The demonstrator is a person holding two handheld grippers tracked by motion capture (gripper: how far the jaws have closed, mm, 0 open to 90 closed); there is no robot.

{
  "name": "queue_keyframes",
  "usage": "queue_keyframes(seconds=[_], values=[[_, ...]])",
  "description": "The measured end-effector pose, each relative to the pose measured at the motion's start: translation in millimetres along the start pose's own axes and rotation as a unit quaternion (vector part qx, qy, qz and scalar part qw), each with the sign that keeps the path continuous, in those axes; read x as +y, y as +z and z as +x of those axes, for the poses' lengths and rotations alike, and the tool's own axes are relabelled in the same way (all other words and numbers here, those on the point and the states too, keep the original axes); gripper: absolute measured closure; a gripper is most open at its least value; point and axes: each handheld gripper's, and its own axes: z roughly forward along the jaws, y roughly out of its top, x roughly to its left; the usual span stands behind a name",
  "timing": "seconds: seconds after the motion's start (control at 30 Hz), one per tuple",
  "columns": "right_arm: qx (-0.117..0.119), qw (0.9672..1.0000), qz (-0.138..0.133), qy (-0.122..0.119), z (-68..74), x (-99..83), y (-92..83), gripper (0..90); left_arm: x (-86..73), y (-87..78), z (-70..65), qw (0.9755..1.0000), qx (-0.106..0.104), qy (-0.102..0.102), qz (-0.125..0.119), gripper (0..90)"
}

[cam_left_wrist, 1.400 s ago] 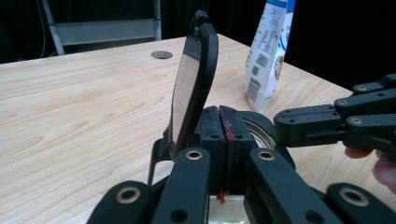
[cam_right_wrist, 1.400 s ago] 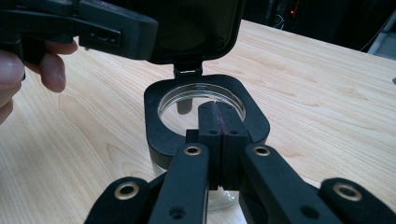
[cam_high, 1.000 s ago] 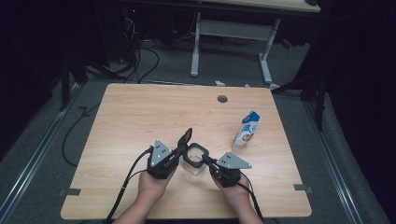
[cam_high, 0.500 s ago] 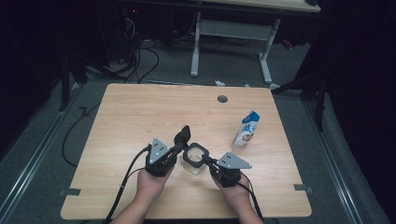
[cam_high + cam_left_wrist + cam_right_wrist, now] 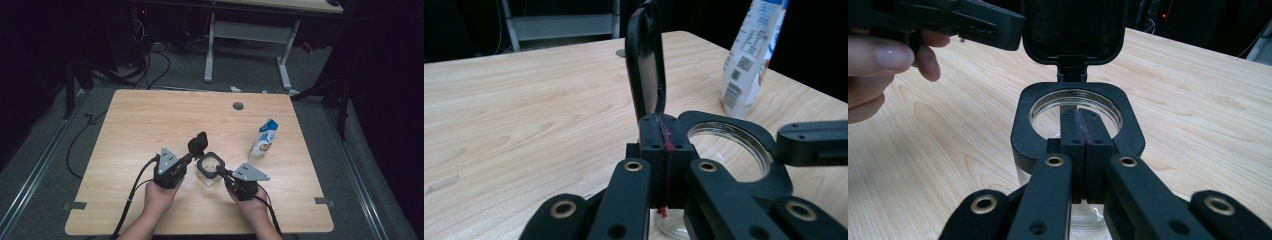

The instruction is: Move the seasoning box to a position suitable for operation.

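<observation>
I hold a gripper in each hand, low on the table (image 5: pixel 140 125). My left gripper (image 5: pixel 192 154) has its fingers (image 5: pixel 651 145) pressed tight together, just under the hinge of the lid (image 5: pixel 645 55), which stands straight up above them. I cannot tell if they pinch the hinge or only touch it. My right gripper (image 5: pixel 220 171) is squeezed tight too, with its fingers (image 5: pixel 1083 135) sitting at the near rim of the jar (image 5: pixel 1075 107). I cannot tell if they grip the rim. The jar is clear with a black square collar, and its mouth is open between my two grippers. Past my right fingers and off to the side stands a carton (image 5: pixel 264 139), apart from the jar. The wood is bare and wide in front of my left fingers, with lots of room. The table edge is close to my wrists. The room around is dark, with cables on the floor. Nothing has moved since a moment ago.
</observation>
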Motion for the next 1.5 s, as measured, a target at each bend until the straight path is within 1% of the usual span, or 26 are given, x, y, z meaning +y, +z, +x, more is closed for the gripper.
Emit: queue_keyframes(seconds=[0.1,0.13,0.2,0.33,0.4,0.47,0.5,0.57,0.67,0.73,0.77,0.83,0.9,0.93,0.97,1.0,1.03,1.1,1.13,1.17,1.2,1.23,1.3,1.33,1.43,1.5], values=[[-0.002,1.0,0.003,0.0,0.6,1.0,0.1,89.9,-3.0,-4.9,0.3,1.0,-0.004,0.005,-0.002,87.1],[-0.003,1.0,0.004,0.0,0.6,1.3,0.1,89.9,-4.5,-6.2,1.9,1.0,0.0,0.007,0.0,86.6],[-0.003,1.0,0.004,0.001,0.7,1.4,0.4,89.9,-8.3,-7.7,6.4,1.0,0.001,0.005,0.004,86.0],[-0.004,1.0,0.003,0.001,0.9,1.2,0.5,89.9,-19.4,-17.0,21.6,0.9999,0.012,-0.003,0.011,84.2],[-0.005,1.0,0.002,-0.002,1.6,1.3,0.3,89.7,-26.9,-26.4,31.5,0.9997,0.019,-0.005,0.014,82.7],[-0.006,1.0,-0.002,-0.004,1.8,1.8,-1.3,89.2,-34.1,-35.3,40.4,0.9995,0.026,-0.007,0.018,81.0],[-0.007,0.9999,-0.01,0.0,1.7,2.9,-3.0,89.2,-36.7,-38.5,43.7,0.9994,0.027,-0.009,0.02,80.4],[-0.01,0.9998,-0.016,0.003,1.0,5.3,-6.6,89.0,-44.2,-47.1,52.7,0.999,0.032,-0.011,0.029,78.6],[-0.018,0.9995,-0.025,0.007,-2.3,8.2,-11.2,88.7,-52.0,-54.0,61.8,0.9983,0.038,-0.009,0.044,75.9],[-0.022,0.9993,-0.03,0.01,-5.9,9.6,-13.2,88.3,-54.6,-55.7,66.6,0.9978,0.032,-0.013,0.057,73.5],[-0.028,0.9991,-0.03,0.014,-8.4,10.1,-14.1,87.9,-55.2,-56.3,68.2,0.9975,0.03,-0.008,0.063,72.4],[-0.035,0.9987,-0.028,0.025,-12.5,9.3,-15.4,87.3,-56.8,-59.1,69.3,0.9969,0.031,0.012,0.071,69.6],[-0.056,0.998,-0.022,0.019,-15.3,7.8,-17.5,87.2,-59.9,-61.4,70.4,0.9964,0.027,0.022,0.077,66.6],[-0.063,0.9976,-0.02,0.022,-17.9,6.8,-19.6,87.0,-61.1,-61.5,70.9,0.9962,0.026,0.024,0.08,64.5],[-0.069,0.9972,-0.018,0.023,-20.1,5.9,-21.4,86.8,-62.7,-60.3,72.0,0.9953,0.024,0.029,0.089,62.8],[-0.082,0.9961,-0.016,0.026,-24.3,4.4,-25.1,86.6,-63.3,-58.5,73.0,0.9941,0.023,0.035,0.1,61.1],[-0.088,0.9953,-0.017,0.036,-28.7,3.0,-28.4,86.5,-64.0,-56.9,73.9,0.9933,0.025,0.037,0.107,59.3],[-0.101,0.9932,-0.014,0.057,-37.6,-0.3,-33.3,86.1,-65.8,-55.5,75.4,0.9929,0.019,0.03,0.113,58.2],[-0.105,0.9924,-0.009,0.064,-42.0,-2.1,-34.6,85.8,-66.5,-55.4,74.5,0.9931,0.016,0.03,0.113,57.9],[-0.113,0.9913,-0.005,0.067,-45.3,-4.0,-35.4,85.9,-66.4,-55.5,72.9,0.9926,0.012,0.037,0.115,57.5],[-0.12,0.9901,0.0,0.072,-48.6,-6.3,-36.1,85.8,-65.8,-55.5,71.6,0.9919,0.014,0.048,0.117,56.2],[-0.126,0.9886,0.006,0.082,-51.6,-8.7,-36.4,85.5,-65.4,-55.7,71.1,0.9917,0.015,0.053,0.116,55.2],[-0.138,0.9857,0.015,0.095,-56.9,-14.0,-35.9,85.1,-64.9,-56.3,72.3,0.993,0.001,0.038,0.112,54.1],[-0.144,0.9841,0.019,0.103,-59.5,-16.7,-35.3,84.5,-64.5,-56.8,72.3,0.9932,-0.007,0.035,0.111,53.3],[-0.157,0.98,0.022,0.12,-66.4,-23.2,-34.3,83.6,-64.5,-57.3,67.9,0.9931,-0.011,0.049,0.106,51.2],[-0.166,0.979,0.024,0.116,-69.1,-25.9,-32.7,82.9,-65.0,-57.5,67.2,0.9944,-0.011,0.04,0.097,50.4]])
